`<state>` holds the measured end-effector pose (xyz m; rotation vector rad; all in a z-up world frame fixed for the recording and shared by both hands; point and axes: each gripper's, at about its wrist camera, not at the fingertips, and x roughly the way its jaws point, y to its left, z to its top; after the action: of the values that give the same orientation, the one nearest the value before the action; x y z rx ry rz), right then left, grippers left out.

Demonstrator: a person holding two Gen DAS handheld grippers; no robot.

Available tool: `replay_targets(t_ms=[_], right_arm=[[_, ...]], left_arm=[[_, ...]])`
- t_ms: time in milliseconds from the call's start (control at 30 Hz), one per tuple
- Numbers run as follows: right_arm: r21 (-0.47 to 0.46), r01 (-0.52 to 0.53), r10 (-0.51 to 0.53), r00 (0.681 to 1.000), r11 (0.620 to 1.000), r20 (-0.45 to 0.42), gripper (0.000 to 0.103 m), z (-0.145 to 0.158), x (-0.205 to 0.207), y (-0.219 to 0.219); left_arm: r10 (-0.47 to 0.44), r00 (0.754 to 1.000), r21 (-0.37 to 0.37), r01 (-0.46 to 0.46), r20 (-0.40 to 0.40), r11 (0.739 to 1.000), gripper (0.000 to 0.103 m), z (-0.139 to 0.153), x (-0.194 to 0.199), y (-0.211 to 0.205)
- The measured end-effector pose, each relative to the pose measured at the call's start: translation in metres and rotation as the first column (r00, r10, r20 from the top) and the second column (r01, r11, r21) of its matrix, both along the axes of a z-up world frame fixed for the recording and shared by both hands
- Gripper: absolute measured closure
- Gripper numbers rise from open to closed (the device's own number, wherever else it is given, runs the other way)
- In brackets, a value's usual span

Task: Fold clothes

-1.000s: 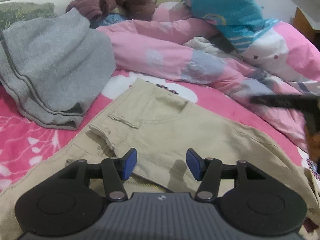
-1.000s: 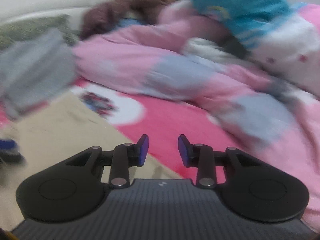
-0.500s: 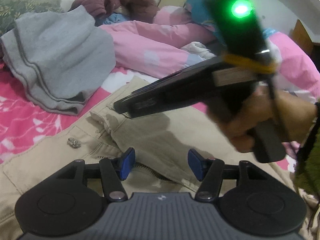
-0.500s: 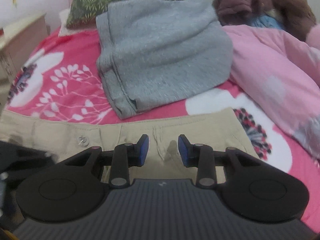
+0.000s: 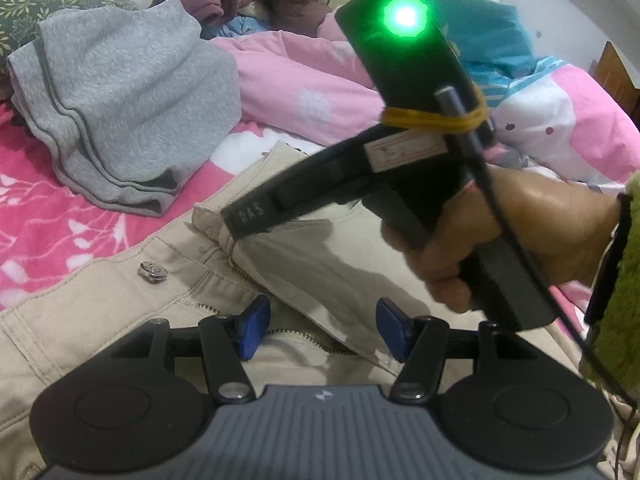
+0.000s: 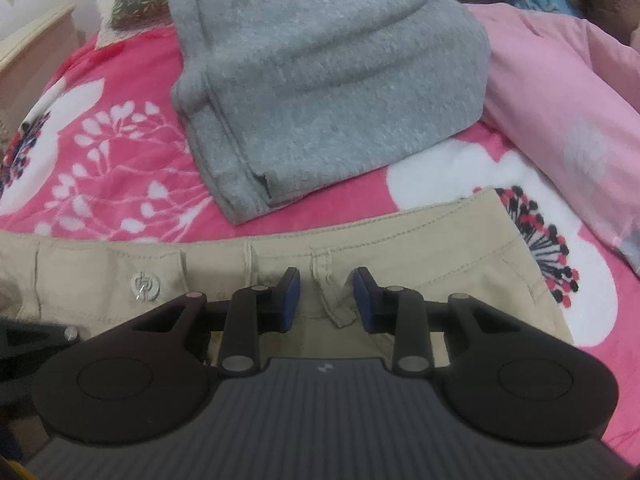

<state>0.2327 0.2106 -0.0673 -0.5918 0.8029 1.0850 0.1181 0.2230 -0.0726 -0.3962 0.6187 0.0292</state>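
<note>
Beige trousers [image 6: 400,248] on floral bedspread [image 6: 120,152] — grey sweater [image 6: 320,80] beside

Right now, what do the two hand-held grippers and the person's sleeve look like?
Each hand-held gripper has black linkage fingers with blue pads on a ribbed grey body. The right hand-held gripper has a black pistol-grip handle, glowing green light, yellow rubber band, white label and black cable. The sleeve is fuzzy olive green.

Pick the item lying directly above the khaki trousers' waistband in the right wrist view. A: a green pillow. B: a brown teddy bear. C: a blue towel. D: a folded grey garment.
D: the folded grey garment lies on the pink floral bedspread just beyond the waistband of the khaki trousers.
</note>
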Motion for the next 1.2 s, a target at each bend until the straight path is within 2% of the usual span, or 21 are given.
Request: replay_targets(t_ms=[267,567,633,700,767,833,900,1033,1100,1200], right_arm=[[0.121,0.019,-0.022,0.999,0.992,0.027,0.101,0.013,0.000,-0.003],[0.130,0.039,-0.038,0.999,0.991,-0.015,0.098,-0.003,0.006,0.003],[0.126,0.055,-0.052,0.998,0.990,-0.029,0.096,0.003,0.008,0.001],[0.145,0.068,-0.065,0.998,0.987,-0.027,0.084,0.015,0.009,-0.005],[0.200,0.072,-0.068,0.997,0.977,-0.027,0.083,0.032,0.011,-0.017],[0.231,0.060,-0.043,0.996,0.971,-0.076,0.083,0.044,0.012,-0.029],[0.211,0.005,0.018,0.994,0.977,-0.108,0.083,0.044,0.005,-0.031],[0.092,-0.099,0.110,0.987,0.991,-0.120,0.088,0.017,-0.009,-0.014],[0.094,-0.112,0.124,0.984,0.989,-0.131,0.089,0.004,-0.013,-0.006],[0.108,-0.095,0.109,0.985,0.990,-0.131,0.090,0.010,-0.013,-0.004]], left_arm=[[0.011,1.000,-0.005,-0.011,0.000,1.000,0.043,0.000,0.000,0.000],[0.023,1.000,0.018,-0.023,-0.004,1.000,0.044,-0.003,0.004,0.001],[0.024,1.000,0.022,-0.024,-0.002,0.999,0.044,-0.003,0.003,0.000],[0.028,1.000,0.025,-0.028,0.000,0.999,0.044,-0.002,0.001,0.000],[0.033,0.999,0.020,-0.033,0.001,0.999,0.044,-0.001,-0.002,0.000],[0.037,0.999,0.016,-0.037,0.001,0.999,0.044,-0.001,-0.003,0.000],[0.035,0.999,0.019,-0.035,0.000,0.999,0.043,-0.001,-0.003,-0.001],[0.030,1.000,0.029,-0.030,-0.003,0.999,0.043,-0.001,-0.002,-0.002],[0.031,1.000,0.032,-0.030,-0.007,0.999,0.043,-0.003,-0.001,-0.002],[0.027,1.000,0.026,-0.027,-0.002,0.999,0.043,-0.001,-0.002,-0.001]])
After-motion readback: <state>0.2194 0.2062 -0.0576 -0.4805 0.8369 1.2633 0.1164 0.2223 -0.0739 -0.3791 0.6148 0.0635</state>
